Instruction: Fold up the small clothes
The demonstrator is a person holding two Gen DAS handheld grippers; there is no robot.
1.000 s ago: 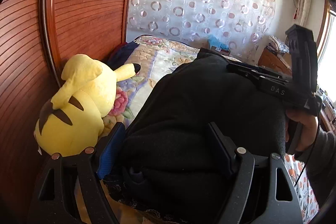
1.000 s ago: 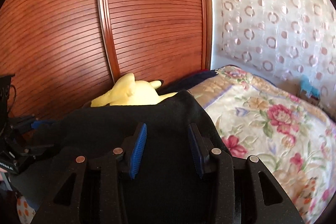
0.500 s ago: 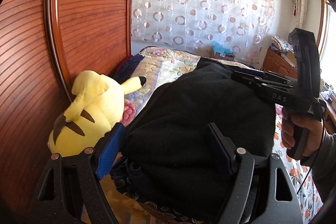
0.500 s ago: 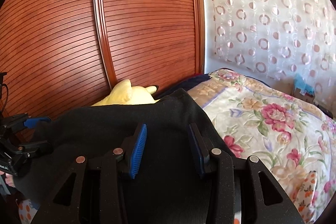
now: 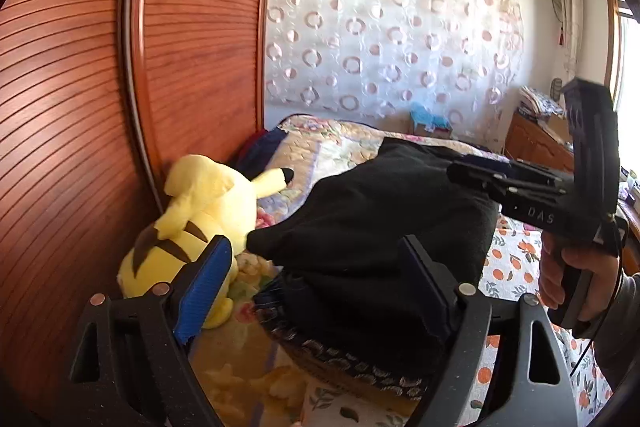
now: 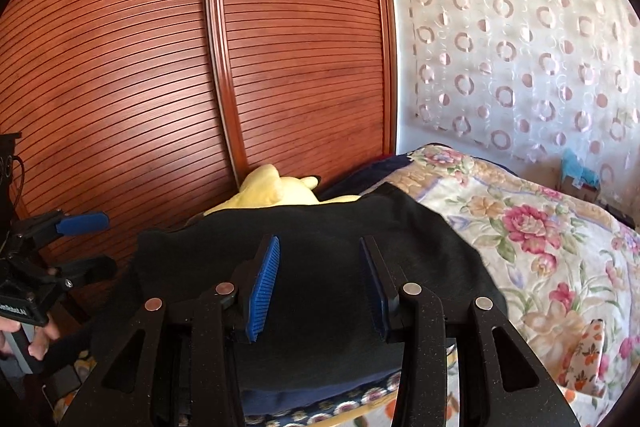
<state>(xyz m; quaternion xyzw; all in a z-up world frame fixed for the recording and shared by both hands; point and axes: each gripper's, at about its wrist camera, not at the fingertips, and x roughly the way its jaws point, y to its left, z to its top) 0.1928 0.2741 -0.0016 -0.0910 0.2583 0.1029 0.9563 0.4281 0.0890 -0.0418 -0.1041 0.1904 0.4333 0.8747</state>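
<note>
While both claws gape, black garment (image 5: 384, 223) lies folded on bed (image 6: 540, 227). L claw (image 5: 316, 291) & R claw (image 6: 320, 283) hold nothing. Plush (image 5: 192, 223) beside.

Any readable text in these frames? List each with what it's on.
"DAS" on the black body of the right tongs, seen from the left wrist.
White label on the left tongs, seen from the right wrist: too blurred to read.
Nothing else legible.

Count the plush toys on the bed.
1: a yellow plush toy with brown back stripes lying against the wooden slatted wardrobe door, left of the black fleece garment. The garment may hide others.
</note>
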